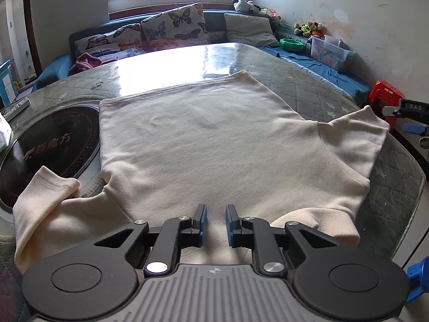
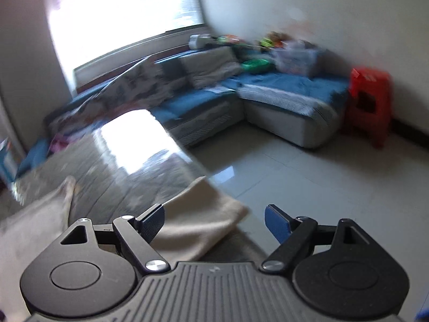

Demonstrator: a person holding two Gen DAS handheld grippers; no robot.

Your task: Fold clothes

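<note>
A cream T-shirt point(image 1: 214, 139) lies spread flat on the quilt-covered table point(image 1: 303, 88), hem at the far side and neck end nearest my left gripper. Its left sleeve point(image 1: 48, 190) is bunched and curled up; its right sleeve point(image 1: 356, 136) reaches the table's right edge. My left gripper point(image 1: 215, 217) hovers just over the neck end, its jaws a narrow gap apart with nothing pinched. The right wrist view is blurred. There my right gripper point(image 2: 214, 218) stands wide open over the right sleeve point(image 2: 198, 225) at the table edge, gripping nothing. Its tip also shows at the left wrist view's right edge, the right gripper point(image 1: 399, 110).
A dark round cooktop disc point(image 1: 48, 147) is set into the table left of the shirt. A blue sofa point(image 2: 268, 91) with butterfly cushions point(image 1: 171, 26) runs behind and to the right. A red stool point(image 2: 370, 102) stands on the tiled floor point(image 2: 308, 177) by the wall.
</note>
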